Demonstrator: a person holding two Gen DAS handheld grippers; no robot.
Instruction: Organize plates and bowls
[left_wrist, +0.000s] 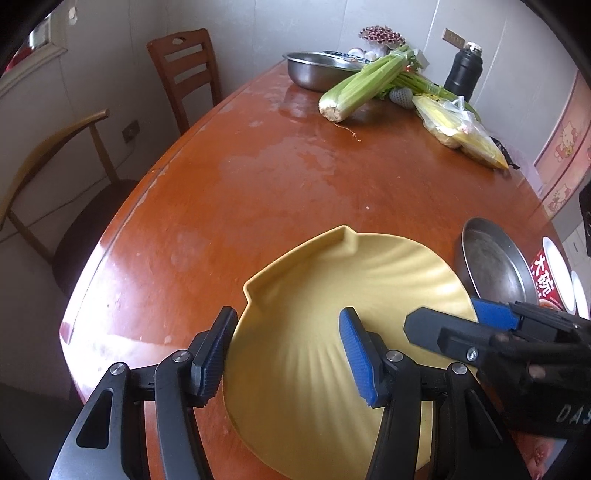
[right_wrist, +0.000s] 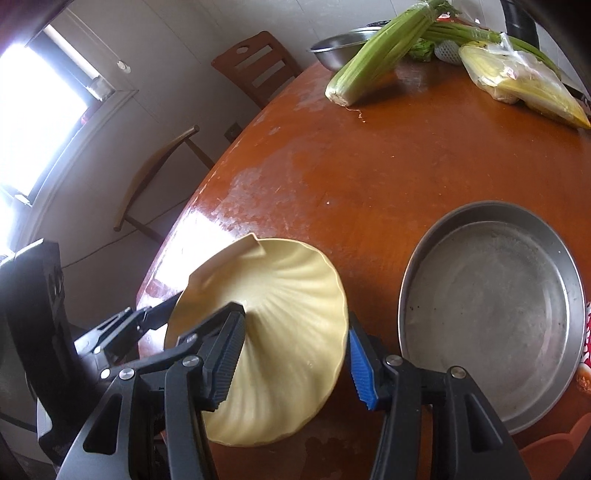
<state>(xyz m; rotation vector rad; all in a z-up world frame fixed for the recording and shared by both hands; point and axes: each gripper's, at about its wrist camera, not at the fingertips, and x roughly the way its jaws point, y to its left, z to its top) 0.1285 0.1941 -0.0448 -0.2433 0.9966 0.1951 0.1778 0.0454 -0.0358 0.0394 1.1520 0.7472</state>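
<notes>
We are in the step of handling the yellow shell-shaped plate (left_wrist: 332, 295), which lies at the near edge of the desk (left_wrist: 258, 177), a little to the left of the steel pan (right_wrist: 491, 317). Our left tool (left_wrist: 288, 354) is spread open: its left finger sits outside the plate's left rim and its blue-padded right finger is over the inside of the plate, so the rim stands between the two, but nothing is pinched yet. Our right tool (right_wrist: 295, 354) is also released; in its own view the black finger is over the ribbed face of the plate and the blue finger is just beside the right rim, again with a gap. The plate looks tilted in the right wrist view, but we cannot tell if its far side is off the desk. We judge that the grasp is being prepared, not made. The next move calls for one tool to clench on the rim, firmly, because the plate seems smooth and can slip, and then to carry it to the pan on the right for stacking. A printed bowl (left_wrist: 550, 280) stands just behind the pan. The celery (left_wrist: 365, 85) and the steel basin (left_wrist: 317, 70) at the far end are well apart.
</notes>
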